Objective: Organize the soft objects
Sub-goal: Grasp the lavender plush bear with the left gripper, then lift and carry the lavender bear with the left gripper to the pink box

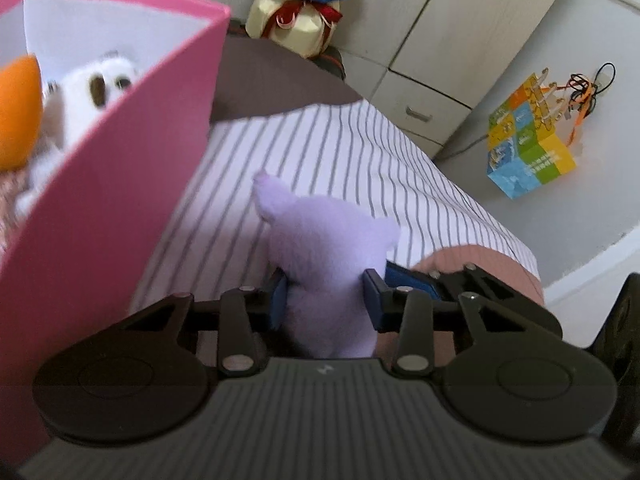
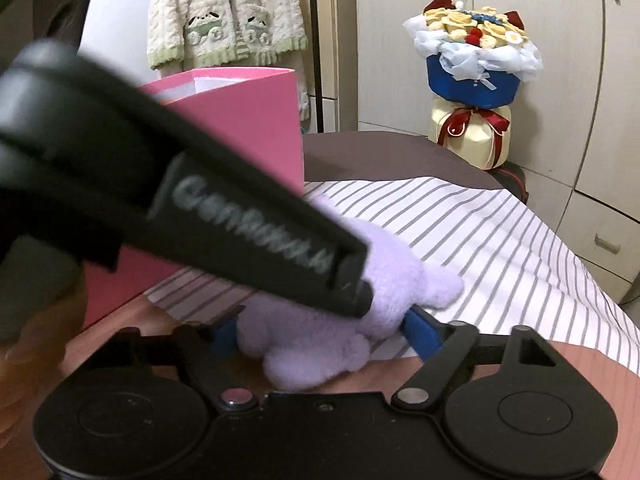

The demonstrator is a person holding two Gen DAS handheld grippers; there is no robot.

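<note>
A lilac plush toy (image 1: 324, 256) lies on the striped cloth (image 1: 360, 168), just right of a tall pink box (image 1: 132, 184). My left gripper (image 1: 326, 300) is shut on the toy, its blue pads pressed into the toy's sides. In the right wrist view the same toy (image 2: 320, 336) sits between my right gripper's (image 2: 320, 334) blue pads, which also press on it. The left gripper's black body (image 2: 208, 216) crosses that view from the upper left and covers part of the toy. The box holds a white plush (image 1: 100, 88) and an orange soft ball (image 1: 18, 112).
A bouquet (image 2: 472, 80) stands on a dark stool behind the table. A colourful cube box (image 1: 528, 140) sits on the floor at the right. Wardrobe doors and drawers (image 2: 592, 216) line the back. A knitted garment (image 2: 224, 12) hangs behind the pink box (image 2: 248, 120).
</note>
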